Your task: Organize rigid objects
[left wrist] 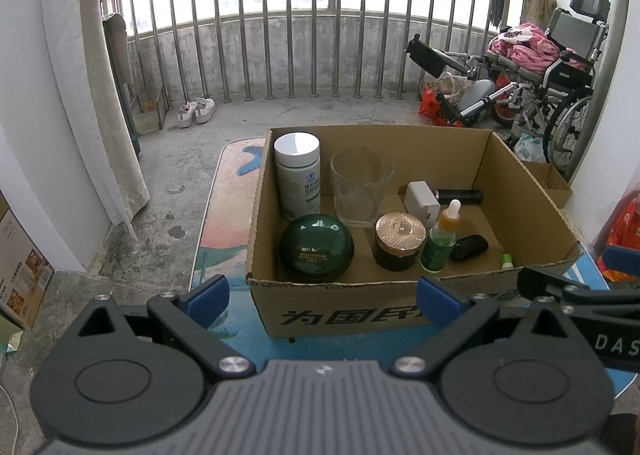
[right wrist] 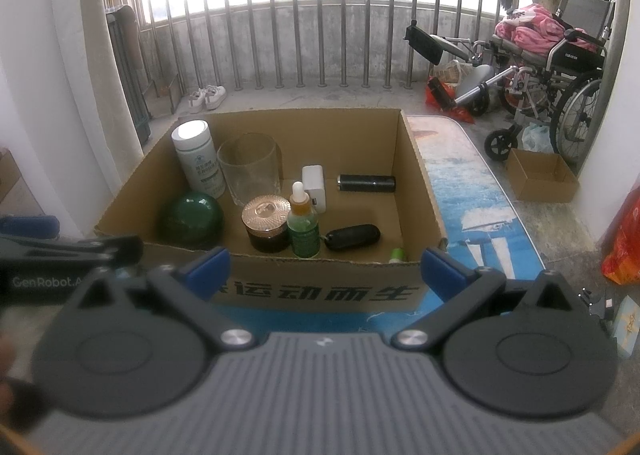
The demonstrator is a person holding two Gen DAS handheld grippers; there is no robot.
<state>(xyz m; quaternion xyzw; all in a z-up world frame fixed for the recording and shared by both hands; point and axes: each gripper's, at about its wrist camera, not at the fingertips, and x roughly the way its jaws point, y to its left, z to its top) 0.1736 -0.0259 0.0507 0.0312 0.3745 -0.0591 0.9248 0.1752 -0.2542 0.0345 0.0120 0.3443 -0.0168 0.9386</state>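
Note:
An open cardboard box (left wrist: 532,191) (right wrist: 424,191) stands on a blue patterned table. Inside it are a white bottle (left wrist: 298,175) (right wrist: 198,159), a clear glass (left wrist: 360,185) (right wrist: 250,167), a green round jar (left wrist: 316,247) (right wrist: 192,217), a dark jar with a copper lid (left wrist: 398,241) (right wrist: 266,221), a green dropper bottle (left wrist: 440,239) (right wrist: 304,223), a white charger (left wrist: 420,201) (right wrist: 314,181), a black cylinder (left wrist: 460,197) (right wrist: 366,183), a black case (left wrist: 470,247) (right wrist: 352,237) and a small green-capped item (left wrist: 507,260) (right wrist: 397,254). My left gripper (left wrist: 322,297) and right gripper (right wrist: 324,269) stand open and empty before the box's near wall.
A metal railing runs along the back. A wheelchair (left wrist: 548,75) (right wrist: 560,63) with pink cloth stands at the right, white shoes (left wrist: 196,111) by the railing. A small cardboard tray (right wrist: 540,175) lies on the floor at the right. A curtain (left wrist: 100,95) hangs left.

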